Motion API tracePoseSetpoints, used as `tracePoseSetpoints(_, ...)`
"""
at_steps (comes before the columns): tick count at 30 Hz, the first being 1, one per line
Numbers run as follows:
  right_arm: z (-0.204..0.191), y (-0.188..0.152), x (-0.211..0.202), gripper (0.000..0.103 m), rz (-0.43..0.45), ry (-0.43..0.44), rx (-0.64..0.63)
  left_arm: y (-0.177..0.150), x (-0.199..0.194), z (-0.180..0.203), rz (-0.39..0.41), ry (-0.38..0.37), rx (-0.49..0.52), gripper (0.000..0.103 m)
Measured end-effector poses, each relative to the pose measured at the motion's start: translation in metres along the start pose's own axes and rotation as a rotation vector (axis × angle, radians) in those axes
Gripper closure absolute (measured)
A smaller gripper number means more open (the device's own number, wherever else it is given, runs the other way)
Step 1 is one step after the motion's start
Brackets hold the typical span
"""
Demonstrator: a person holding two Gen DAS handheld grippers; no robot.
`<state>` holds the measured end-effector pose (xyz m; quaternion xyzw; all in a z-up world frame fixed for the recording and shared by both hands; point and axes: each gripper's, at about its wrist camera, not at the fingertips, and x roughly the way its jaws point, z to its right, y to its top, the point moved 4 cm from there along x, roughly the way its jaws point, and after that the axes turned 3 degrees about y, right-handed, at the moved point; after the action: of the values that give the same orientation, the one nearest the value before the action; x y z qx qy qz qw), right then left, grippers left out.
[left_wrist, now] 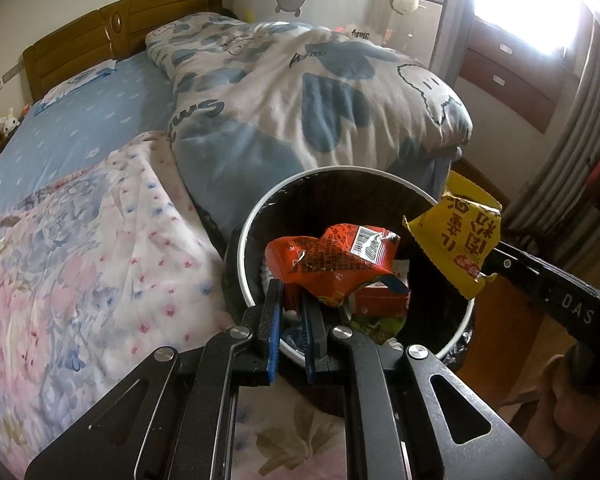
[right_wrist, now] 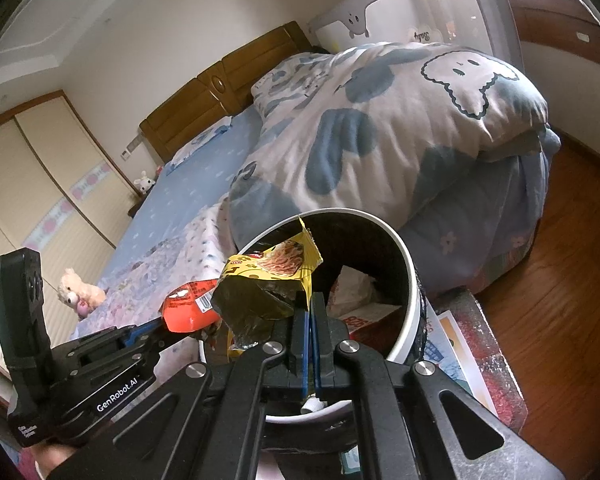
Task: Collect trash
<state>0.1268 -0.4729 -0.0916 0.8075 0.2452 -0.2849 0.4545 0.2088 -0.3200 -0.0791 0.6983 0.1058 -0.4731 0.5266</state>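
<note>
Over the round white-rimmed bin (left_wrist: 456,332) beside the bed, my left gripper (left_wrist: 294,300) pinches a crumpled orange wrapper (left_wrist: 336,264), my right gripper (right_wrist: 310,312) a yellow noodle packet (right_wrist: 268,280); I should part both only well inside the rim.

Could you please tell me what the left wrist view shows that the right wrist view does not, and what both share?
Only the left wrist view shows the bright window and the barcode side of the crumpled orange snack wrapper.

Only the right wrist view shows the cream sliding wardrobe and the fluffy beige teddy bear.

Both show the round white-rimmed trash bin, the yellow noodle packet, and the blue-and-white cartoon quilt.
</note>
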Motion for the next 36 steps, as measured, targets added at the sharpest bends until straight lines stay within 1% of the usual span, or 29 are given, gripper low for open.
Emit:
tracePoseSetpoints(8,0.0,0.001,0.002,0.102,-0.008,-0.002,-0.008,0.0,0.001,0.0,-0.003,0.0,-0.002,0.092)
tracePoseSetpoints(9,0.0,0.002,0.002,0.102,-0.01,-0.002,-0.01,0.001,0.002,0.0,-0.005,-0.002,-0.004,0.091)
tracePoseSetpoints(11,0.0,0.002,0.004,0.097,-0.016,-0.001,-0.012,0.002,0.003,0.0,-0.006,-0.005,-0.005,0.091)
tracePoseSetpoints(12,0.001,0.002,0.004,0.097,-0.021,-0.001,-0.014,0.002,0.003,0.0,-0.005,-0.004,-0.005,0.091)
tracePoseSetpoints(14,0.0,0.003,0.006,0.097,-0.023,-0.003,-0.017,0.002,0.003,-0.001,-0.004,-0.002,0.0,0.088)
tracePoseSetpoints(18,0.001,0.003,0.006,0.095,-0.029,-0.01,-0.013,0.0,0.005,-0.002,-0.011,0.01,-0.001,0.072)
tracePoseSetpoints(19,0.002,0.003,0.006,0.09,-0.029,-0.013,-0.009,-0.002,0.005,-0.004,-0.012,0.017,-0.003,0.069)
tracePoseSetpoints(20,0.002,0.003,0.006,0.086,-0.029,-0.015,-0.006,-0.003,0.004,-0.004,-0.013,0.019,-0.004,0.067)
tracePoseSetpoints(22,0.003,0.002,0.004,0.061,-0.025,-0.012,0.002,-0.007,0.001,-0.007,-0.014,0.017,-0.009,0.065)
tracePoseSetpoints(23,0.003,0.001,0.002,0.059,-0.021,-0.013,0.003,-0.009,-0.002,-0.008,-0.013,0.017,-0.012,0.064)
tracePoseSetpoints(26,0.001,-0.001,-0.002,0.058,-0.017,-0.015,0.004,-0.017,-0.012,-0.014,-0.001,0.019,-0.031,0.062)
tracePoseSetpoints(29,-0.003,-0.003,-0.01,0.055,-0.001,-0.008,0.011,-0.026,-0.025,-0.02,0.011,0.021,-0.054,0.06)
tracePoseSetpoints(31,-0.009,-0.006,-0.017,0.044,0.016,-0.003,0.012,-0.036,-0.036,-0.025,0.024,0.028,-0.072,0.056)
tracePoseSetpoints(32,-0.011,-0.007,-0.018,0.041,0.02,-0.002,0.011,-0.042,-0.042,-0.029,0.033,0.036,-0.083,0.054)
tracePoseSetpoints(34,-0.019,-0.012,-0.026,0.028,0.036,0.008,0.007,-0.053,-0.054,-0.036,0.05,0.046,-0.107,0.048)
tracePoseSetpoints(36,-0.028,-0.02,-0.032,0.024,0.048,0.015,0.003,-0.065,-0.065,-0.045,0.068,0.06,-0.135,0.046)
